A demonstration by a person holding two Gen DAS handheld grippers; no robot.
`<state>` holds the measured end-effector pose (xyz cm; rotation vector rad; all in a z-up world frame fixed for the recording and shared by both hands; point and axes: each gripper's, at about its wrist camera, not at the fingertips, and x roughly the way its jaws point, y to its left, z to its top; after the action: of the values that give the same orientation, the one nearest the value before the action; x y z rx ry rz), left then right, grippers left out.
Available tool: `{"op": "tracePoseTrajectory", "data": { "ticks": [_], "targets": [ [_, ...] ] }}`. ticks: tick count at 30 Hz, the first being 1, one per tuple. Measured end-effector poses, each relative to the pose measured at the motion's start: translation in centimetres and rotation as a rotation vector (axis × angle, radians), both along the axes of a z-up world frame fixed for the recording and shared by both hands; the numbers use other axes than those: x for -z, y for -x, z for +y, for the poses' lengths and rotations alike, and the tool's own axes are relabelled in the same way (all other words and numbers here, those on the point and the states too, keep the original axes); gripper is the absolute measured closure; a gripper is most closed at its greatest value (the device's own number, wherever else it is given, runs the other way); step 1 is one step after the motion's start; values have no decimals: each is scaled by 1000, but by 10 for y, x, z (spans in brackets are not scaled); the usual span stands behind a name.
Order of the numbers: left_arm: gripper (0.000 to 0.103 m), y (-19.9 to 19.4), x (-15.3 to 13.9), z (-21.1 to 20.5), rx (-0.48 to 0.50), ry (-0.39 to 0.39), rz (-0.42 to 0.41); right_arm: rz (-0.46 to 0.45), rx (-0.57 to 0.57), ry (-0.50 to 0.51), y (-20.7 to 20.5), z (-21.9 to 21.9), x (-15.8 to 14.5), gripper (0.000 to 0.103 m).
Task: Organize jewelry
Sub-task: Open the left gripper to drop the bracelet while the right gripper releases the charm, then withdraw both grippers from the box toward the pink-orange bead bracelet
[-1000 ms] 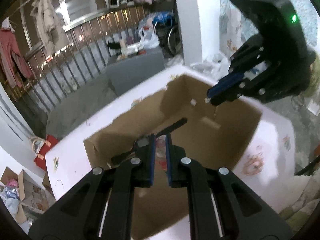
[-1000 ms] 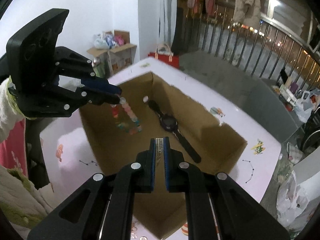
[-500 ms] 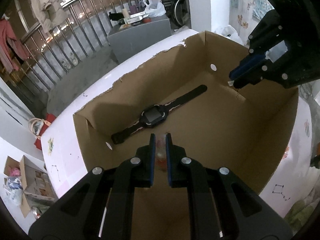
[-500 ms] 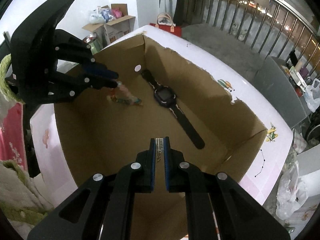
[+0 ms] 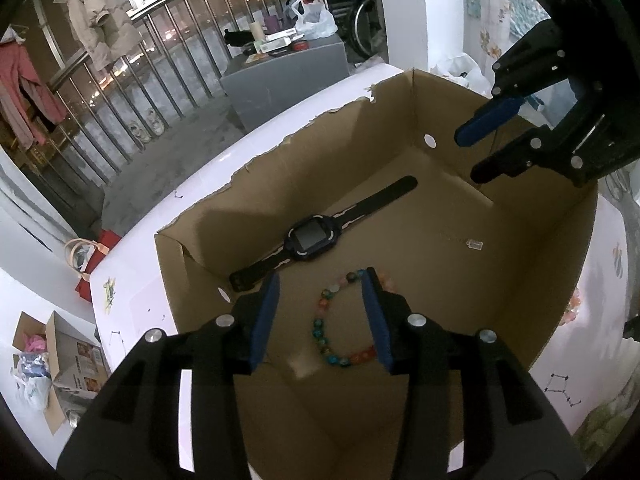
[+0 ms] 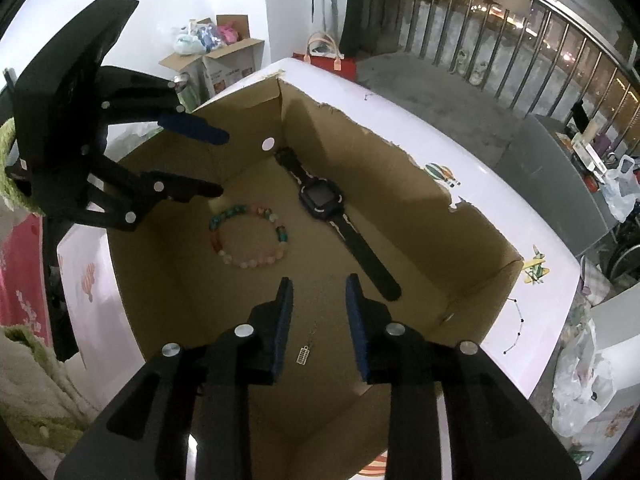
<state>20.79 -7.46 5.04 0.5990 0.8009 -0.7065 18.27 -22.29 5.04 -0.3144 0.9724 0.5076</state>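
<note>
So, both sets of tongs over the open brown cardboard box [image 6: 472, 240] on the white patterned counter [image 6: 480, 184]. Left tongs [image 5: 320, 280] spread apart, jaws just been opening, gripping nothing, with the multicoloured bead bracelet [image 6: 250, 236] lying loose on the box floor beneath. Black digital wristwatch [image 6: 324, 200] flat just beside the bracelet. Right tongs [image 6: 318, 284] also parted, just been opening, empty, and the thin silver chain with a small rectangular pendant [image 6: 304, 354] down on the cardboard between them.
</note>
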Motion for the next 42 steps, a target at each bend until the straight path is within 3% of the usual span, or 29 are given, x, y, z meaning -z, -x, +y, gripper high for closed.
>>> {"op": "tracePoseTrajectory", "data": {
  "ticks": [5, 12, 25, 34, 42],
  "targets": [
    [62, 5, -5, 3, -14, 11, -11, -16, 10, -4, 5, -2, -6, 74],
    [61, 21, -21, 17, -44, 60, -31, -80, 26, -29, 30, -7, -25, 65],
    [45, 98, -37, 69, -105, 178, -55, -189, 96, -105, 120, -31, -48, 64],
    [35, 152, -20, 89, -111, 256, -22, -181, 166, -130, 183, -45, -24, 63],
    [33, 187, 17, 66, -25, 273, -6, -126, 194, -147, 210, -38, 20, 63]
  ]
}}
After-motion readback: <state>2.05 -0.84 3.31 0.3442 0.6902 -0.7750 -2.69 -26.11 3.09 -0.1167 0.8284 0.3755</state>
